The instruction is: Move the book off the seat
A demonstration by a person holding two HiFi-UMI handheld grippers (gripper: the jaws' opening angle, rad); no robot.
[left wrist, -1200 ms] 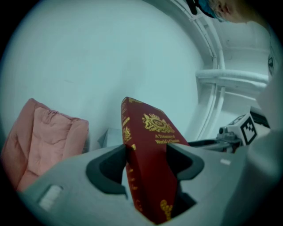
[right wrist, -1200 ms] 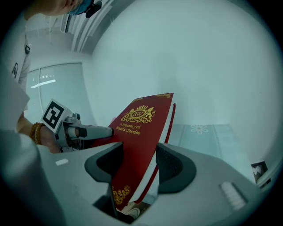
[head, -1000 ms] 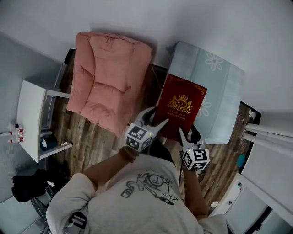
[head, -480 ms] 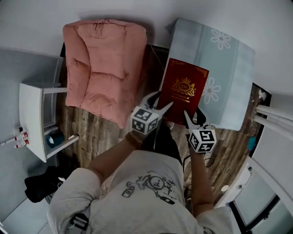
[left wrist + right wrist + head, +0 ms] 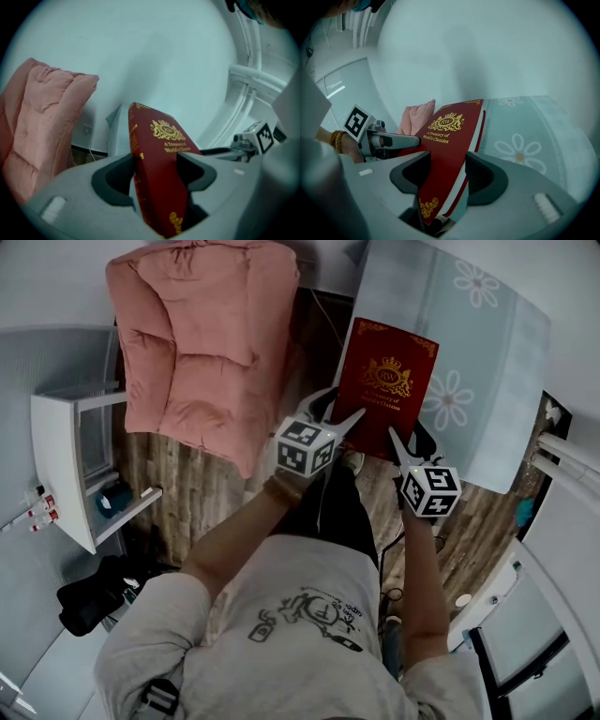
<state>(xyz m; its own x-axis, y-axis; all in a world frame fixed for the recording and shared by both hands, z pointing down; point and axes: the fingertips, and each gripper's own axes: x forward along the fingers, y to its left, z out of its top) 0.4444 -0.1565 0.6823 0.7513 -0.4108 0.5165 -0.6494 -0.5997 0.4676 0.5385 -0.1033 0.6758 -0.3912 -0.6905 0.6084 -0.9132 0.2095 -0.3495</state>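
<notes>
Overhead, the red book (image 5: 389, 381) is held over the flowered seat (image 5: 487, 343) at 1 o'clock, with the left gripper (image 5: 340, 413) and right gripper (image 5: 406, 439) both clamped on its near edge. Only the gripper views show its spine (image 5: 136, 154) and page edges (image 5: 461, 186). A pink armchair (image 5: 202, 343) sits at 11 o'clock.

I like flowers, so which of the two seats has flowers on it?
The pale blue seat at the head view's right, by the held red book, has white daisies. The pink cushioned chair at left is plain.
</notes>
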